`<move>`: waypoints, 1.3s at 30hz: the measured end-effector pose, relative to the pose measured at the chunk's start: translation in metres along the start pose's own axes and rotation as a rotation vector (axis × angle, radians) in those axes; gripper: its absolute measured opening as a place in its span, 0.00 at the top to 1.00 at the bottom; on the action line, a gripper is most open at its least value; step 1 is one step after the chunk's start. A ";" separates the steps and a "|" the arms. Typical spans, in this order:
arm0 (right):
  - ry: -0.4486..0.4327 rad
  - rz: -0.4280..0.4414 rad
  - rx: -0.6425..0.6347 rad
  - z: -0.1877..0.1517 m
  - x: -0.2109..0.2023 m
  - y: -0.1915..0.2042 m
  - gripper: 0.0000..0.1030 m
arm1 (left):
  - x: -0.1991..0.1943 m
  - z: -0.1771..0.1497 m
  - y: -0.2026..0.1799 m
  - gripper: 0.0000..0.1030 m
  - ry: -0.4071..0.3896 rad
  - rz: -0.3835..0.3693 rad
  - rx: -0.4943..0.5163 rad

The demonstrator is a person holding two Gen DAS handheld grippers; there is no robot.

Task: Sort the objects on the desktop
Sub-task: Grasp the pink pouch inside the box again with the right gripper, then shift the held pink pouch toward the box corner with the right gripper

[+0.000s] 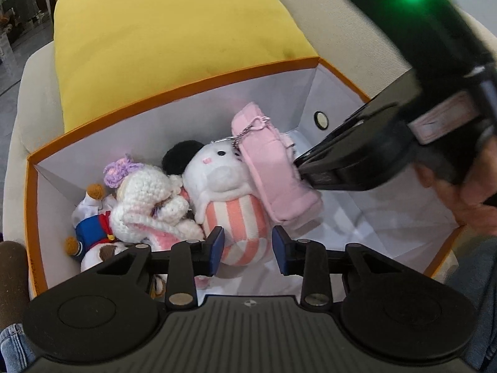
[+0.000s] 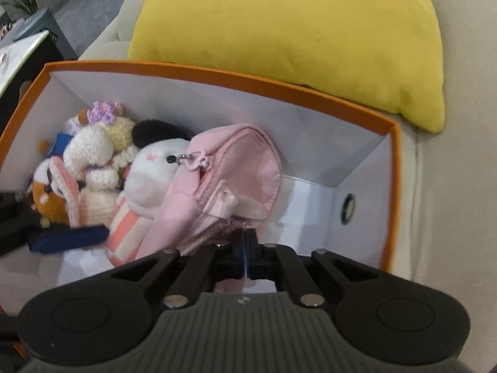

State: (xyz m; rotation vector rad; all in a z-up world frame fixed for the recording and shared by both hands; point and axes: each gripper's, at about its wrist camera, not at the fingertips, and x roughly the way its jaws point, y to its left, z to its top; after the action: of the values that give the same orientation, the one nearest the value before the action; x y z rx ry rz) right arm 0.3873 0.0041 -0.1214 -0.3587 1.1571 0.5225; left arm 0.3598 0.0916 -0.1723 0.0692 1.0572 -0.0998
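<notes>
An orange-rimmed box with white inner walls holds several plush toys. A white plush with a pink-striped belly lies in the middle. A crocheted white doll with a purple flower lies left of it. My right gripper is shut on a small pink backpack and holds it inside the box, leaning on the white plush. My left gripper is open and empty, just above the striped plush; one of its blue pads shows in the right wrist view.
A yellow cushion lies behind the box on a beige sofa. A plush in blue clothes and a brown plush sit at the box's left end. The box's right part shows bare floor.
</notes>
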 end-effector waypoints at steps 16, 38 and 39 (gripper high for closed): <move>-0.075 0.141 0.263 0.007 -0.031 -0.027 0.48 | 0.001 -0.003 0.001 0.63 0.013 0.015 -0.014; 0.050 0.126 0.278 0.007 -0.006 -0.009 0.52 | -0.007 -0.008 0.002 0.63 0.001 -0.007 -0.013; 0.028 0.144 0.264 0.006 -0.007 -0.011 0.58 | -0.008 -0.008 0.003 0.63 -0.002 -0.005 -0.015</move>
State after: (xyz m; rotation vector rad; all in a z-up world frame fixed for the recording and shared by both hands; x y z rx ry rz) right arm 0.3960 -0.0031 -0.1123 -0.0561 1.2680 0.4833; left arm 0.3489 0.0956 -0.1692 0.0527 1.0564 -0.0967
